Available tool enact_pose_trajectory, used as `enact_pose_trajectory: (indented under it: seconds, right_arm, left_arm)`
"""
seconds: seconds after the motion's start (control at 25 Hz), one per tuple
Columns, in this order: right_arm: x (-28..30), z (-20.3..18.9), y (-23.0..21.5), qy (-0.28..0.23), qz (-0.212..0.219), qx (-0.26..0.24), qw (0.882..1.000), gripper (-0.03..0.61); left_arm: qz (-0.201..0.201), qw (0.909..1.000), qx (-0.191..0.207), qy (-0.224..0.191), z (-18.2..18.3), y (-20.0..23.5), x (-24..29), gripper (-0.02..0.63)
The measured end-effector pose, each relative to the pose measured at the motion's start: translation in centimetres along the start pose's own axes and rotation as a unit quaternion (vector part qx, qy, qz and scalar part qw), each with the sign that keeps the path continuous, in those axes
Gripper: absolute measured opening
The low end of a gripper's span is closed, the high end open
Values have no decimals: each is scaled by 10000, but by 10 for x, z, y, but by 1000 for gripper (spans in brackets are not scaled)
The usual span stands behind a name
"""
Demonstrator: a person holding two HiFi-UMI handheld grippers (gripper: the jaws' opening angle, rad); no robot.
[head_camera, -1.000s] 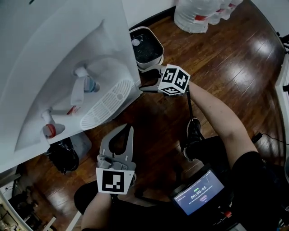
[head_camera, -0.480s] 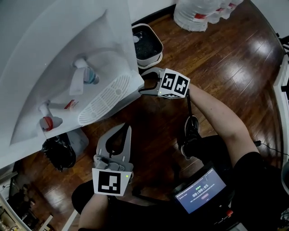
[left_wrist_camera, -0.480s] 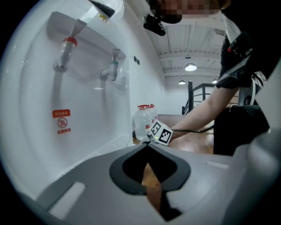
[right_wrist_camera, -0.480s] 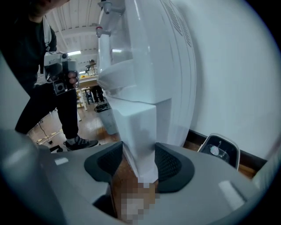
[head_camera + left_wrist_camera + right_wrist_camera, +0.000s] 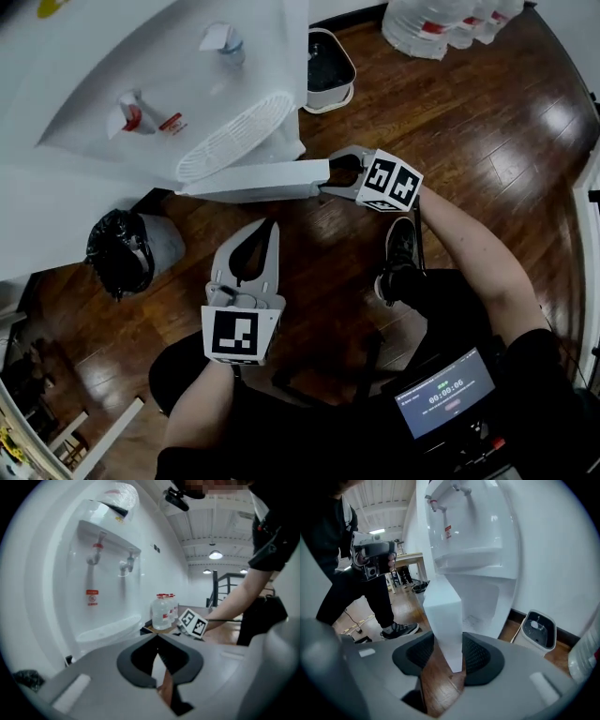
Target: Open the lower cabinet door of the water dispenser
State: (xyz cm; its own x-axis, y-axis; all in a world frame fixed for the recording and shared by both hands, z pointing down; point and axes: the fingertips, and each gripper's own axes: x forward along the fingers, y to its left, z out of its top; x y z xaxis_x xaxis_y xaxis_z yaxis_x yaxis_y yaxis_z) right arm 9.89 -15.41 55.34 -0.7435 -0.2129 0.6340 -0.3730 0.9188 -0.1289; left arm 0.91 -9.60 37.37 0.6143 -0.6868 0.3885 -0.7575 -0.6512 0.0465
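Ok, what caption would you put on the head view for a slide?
Right gripper, fingers just closing on the edge of the swung-open lower cabinet door; left gripper shut and empty.

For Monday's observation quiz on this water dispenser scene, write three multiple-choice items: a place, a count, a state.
1. Where is the black-bagged bin? A on the floor beside the water dispenser; B on top of it; C inside its cabinet.
2. How many taps has the dispenser? A one; B two; C four.
3. The lower cabinet door is: A shut; B swung open; C lying on the floor.
1 A: it stands on the floor. 2 B: one red, one blue. 3 B: it juts out, its edge between the right gripper's jaws, which have just been closing.
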Motion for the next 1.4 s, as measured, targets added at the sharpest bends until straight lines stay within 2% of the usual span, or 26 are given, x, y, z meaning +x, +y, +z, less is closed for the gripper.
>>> enact_pose_trajectory:
  seconds: [0.12,0.24,0.52,0.68,1.0,1.08,1.28,1.4]
  right_arm:
    - [1,-4,32,19,17,238,9997,189]
    - [2,-6,71,-23,34,559,9984,189]
    - [28,8,163,-149,28,1087,9940,181]
    - [47,15,205,-197,60,1193,9926,164]
    - [84,41,244,-290,120,1141,9930,123]
    - [95,48,256,-300,128,1149,9928,123]
    - [127,72,284,-352,347,974,9940,120]
    - [161,96,288,-469,476,780,9947,121]
  left_arm:
    - [630,9955,-593,-390,5,20,-23,23]
    - [1131,9877,-736,-791,14,41,-51,21]
    - [1581,9743,-1207,-1059,3,75,-103,21]
    - [1943,9662,-1182,-1212,-3,97,-134,21]
    - [2588,9482,-1287,-1320,-7,154,-173,21]
    - [2615,9476,-1309,-1289,-14,160,-176,21]
    - [2507,9543,-1087,-1207,-22,161,-180,21]
    - [2598,9517,-1004,-1289,-21,181,-188,21]
